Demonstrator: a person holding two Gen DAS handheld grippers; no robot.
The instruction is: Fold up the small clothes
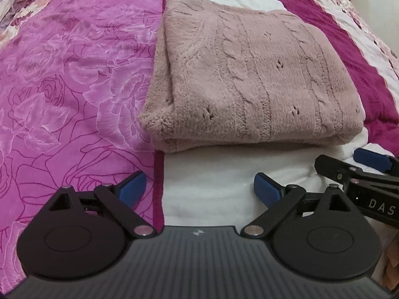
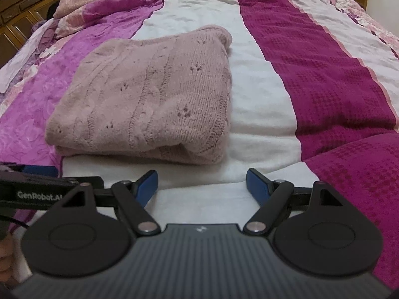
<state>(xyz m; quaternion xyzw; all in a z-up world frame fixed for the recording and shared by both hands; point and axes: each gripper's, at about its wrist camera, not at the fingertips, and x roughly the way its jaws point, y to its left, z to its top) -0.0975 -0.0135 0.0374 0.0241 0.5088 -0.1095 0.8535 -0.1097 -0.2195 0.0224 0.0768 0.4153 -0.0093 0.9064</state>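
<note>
Jaws on both the left gripper (image 1: 199, 186) and right gripper (image 2: 202, 186) are gaping wide, holding nothing, while the folded pink sweater (image 1: 249, 74) is lying on the bed (image 2: 261, 94) just ahead of them.

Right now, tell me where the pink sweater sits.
The folded pink sweater lies on the bedspread's white stripe, overlapping the floral purple panel, just ahead of both open grippers.

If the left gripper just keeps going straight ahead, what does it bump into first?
Most likely the folded pink sweater. The left gripper is open and empty over the white stripe of the bedspread, and the sweater's near edge lies right ahead. If it points slightly downward, it could touch the bedspread first.
</note>
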